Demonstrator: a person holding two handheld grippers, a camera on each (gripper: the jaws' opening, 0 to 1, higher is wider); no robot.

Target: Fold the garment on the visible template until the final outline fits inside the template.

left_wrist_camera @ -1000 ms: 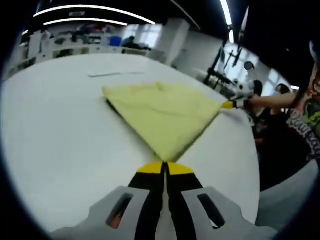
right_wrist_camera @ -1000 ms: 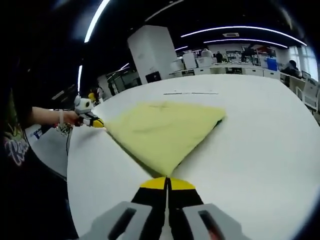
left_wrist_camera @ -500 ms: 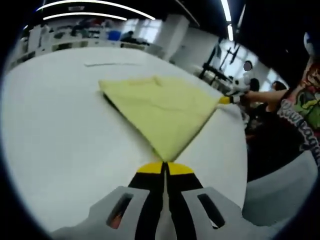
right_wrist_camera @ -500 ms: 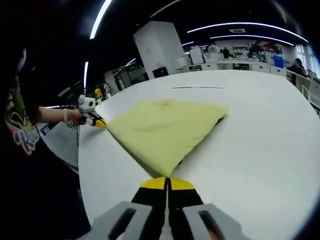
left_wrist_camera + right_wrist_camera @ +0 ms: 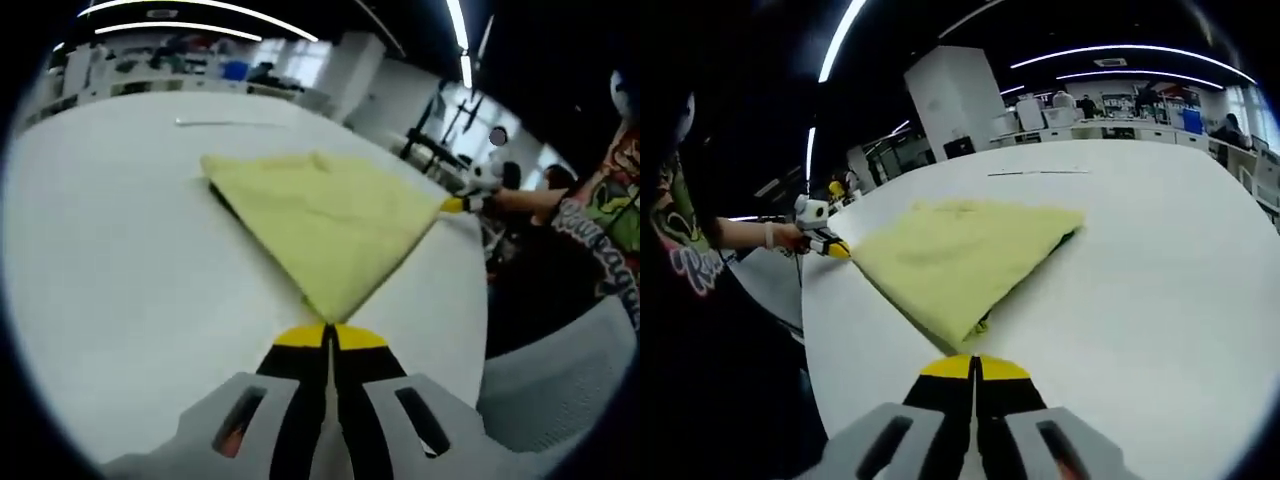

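In the left gripper view, your left gripper (image 5: 329, 335) rises from the bottom centre with its yellow-tipped jaws pressed together, and the near corner of the yellow garment (image 5: 325, 215) runs down into the tips, so the jaws are clamped on that corner. The garment lies spread on the white table (image 5: 120, 250) as a flat, roughly triangular sheet, occupying the centre of the frame and widening toward the upper middle. A darker layer shows along its left edge. At centre right, your right gripper (image 5: 458, 206) meets the garment's far right corner; its jaw state is too small to read here.

In the right gripper view, the right gripper (image 5: 975, 366) rises from the bottom centre with jaws closed against each other. The garment (image 5: 960, 255) sits in the centre of the frame, and its nearest corner ends just above the jaw tips with a strip of bare table (image 5: 1140, 280) between; whether any fabric is pinched there I cannot tell, though it looks released. A dark green edge peeks out under that near corner. At centre left, the left gripper (image 5: 832, 248) holds the garment's left corner, with a hand (image 5: 785, 235) behind it. A thin dark line (image 5: 1038, 172) lies on the table beyond the garment, upper centre.
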